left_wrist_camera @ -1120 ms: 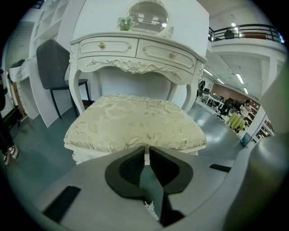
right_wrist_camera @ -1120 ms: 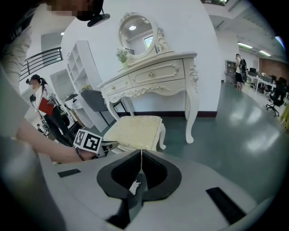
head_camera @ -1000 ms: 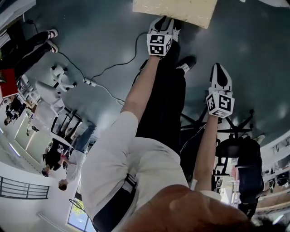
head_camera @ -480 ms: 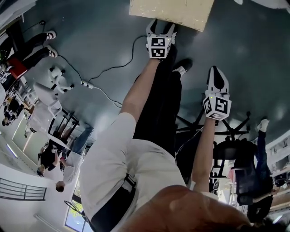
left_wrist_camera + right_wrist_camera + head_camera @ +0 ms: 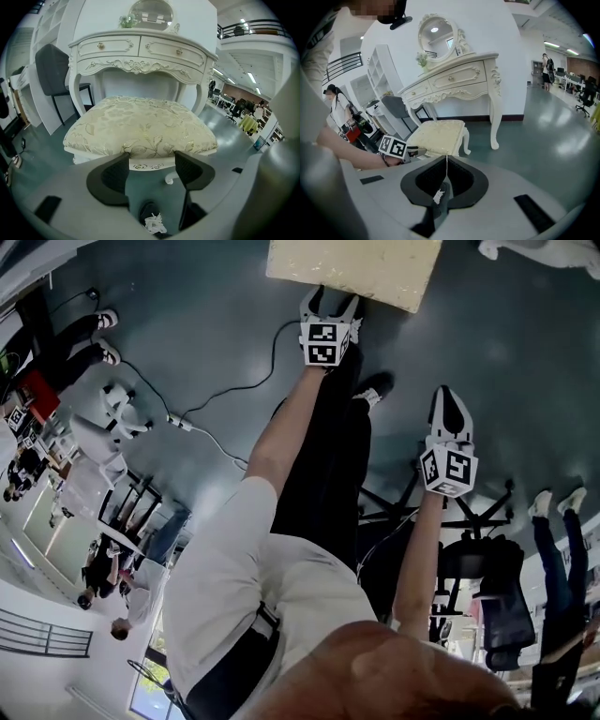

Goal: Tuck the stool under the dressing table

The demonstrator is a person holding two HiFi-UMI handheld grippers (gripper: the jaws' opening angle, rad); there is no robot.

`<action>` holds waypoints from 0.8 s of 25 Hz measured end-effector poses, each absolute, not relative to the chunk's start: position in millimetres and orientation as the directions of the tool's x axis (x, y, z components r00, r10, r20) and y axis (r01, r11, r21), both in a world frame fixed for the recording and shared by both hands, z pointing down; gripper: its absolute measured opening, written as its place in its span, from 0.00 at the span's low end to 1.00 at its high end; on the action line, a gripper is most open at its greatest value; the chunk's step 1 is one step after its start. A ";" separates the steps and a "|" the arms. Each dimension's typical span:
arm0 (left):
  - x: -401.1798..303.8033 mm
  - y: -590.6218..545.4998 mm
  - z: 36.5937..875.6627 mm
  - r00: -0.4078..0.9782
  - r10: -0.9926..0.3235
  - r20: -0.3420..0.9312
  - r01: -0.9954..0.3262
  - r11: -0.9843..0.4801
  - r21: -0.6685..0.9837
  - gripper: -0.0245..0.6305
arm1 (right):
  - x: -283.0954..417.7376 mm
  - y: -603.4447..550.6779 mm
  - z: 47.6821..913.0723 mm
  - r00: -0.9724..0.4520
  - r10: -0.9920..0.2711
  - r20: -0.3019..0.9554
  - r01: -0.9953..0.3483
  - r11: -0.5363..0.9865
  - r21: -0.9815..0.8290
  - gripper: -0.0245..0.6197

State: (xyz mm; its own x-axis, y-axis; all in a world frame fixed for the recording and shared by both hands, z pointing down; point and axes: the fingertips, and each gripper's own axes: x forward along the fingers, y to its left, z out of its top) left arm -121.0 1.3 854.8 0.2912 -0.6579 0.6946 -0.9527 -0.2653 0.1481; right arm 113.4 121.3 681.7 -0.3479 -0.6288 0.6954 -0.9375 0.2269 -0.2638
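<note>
The stool, with a cream floral cushion (image 5: 140,126), stands in front of the white dressing table (image 5: 140,51), its far part under the table's front. My left gripper (image 5: 151,166) is at the stool's near edge. Its jaws have just been opening and now stand open, one pad on each side of the carved front rail (image 5: 146,165), not pressing it. In the head view the left gripper (image 5: 332,298) meets the cushion (image 5: 356,268) at the top. My right gripper (image 5: 446,176) is shut on nothing and hangs back to the right, over bare floor (image 5: 448,395). From there I see the stool (image 5: 438,133) and the table (image 5: 454,79).
A grey chair (image 5: 56,70) stands left of the table, beside white shelving. A cable (image 5: 225,385) runs over the dark floor to the left. An office chair's base (image 5: 450,512) is below the right arm. My shoe (image 5: 375,385) is behind the stool. People stand off to the left.
The left gripper's jaws, closed at the stool's near edge a second ago, have spread apart and released it. The right gripper has shifted slightly and stays shut.
</note>
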 end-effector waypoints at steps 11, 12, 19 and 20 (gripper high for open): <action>-104.2 -58.0 853.6 0.319 -0.657 0.683 -0.943 -0.292 0.159 0.52 | 105.2 92.5 679.8 -0.374 -0.615 0.695 -0.927 0.258 -0.271 0.11; -102.2 -62.2 852.4 0.322 -0.656 0.683 -0.942 -0.294 0.163 0.52 | 105.4 90.1 679.3 -0.374 -0.614 0.695 -0.927 0.256 -0.274 0.11; -94.0 -90.6 850.7 0.342 -0.644 0.685 -0.935 -0.303 0.182 0.52 | 102.5 66.3 681.1 -0.374 -0.613 0.696 -0.928 0.239 -0.288 0.11; -93.0 -95.0 851.3 0.343 -0.642 0.685 -0.935 -0.304 0.184 0.52 | 101.5 61.9 681.5 -0.376 -0.611 0.696 -0.927 0.242 -0.288 0.11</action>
State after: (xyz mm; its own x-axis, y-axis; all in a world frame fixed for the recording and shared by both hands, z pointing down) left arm -93.0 -95.0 851.3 0.3433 -0.6425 0.6851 -0.9349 -0.3037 0.1836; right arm 101.5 61.9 681.5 -0.3760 -0.6115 0.6962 -0.9266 0.2418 -0.2881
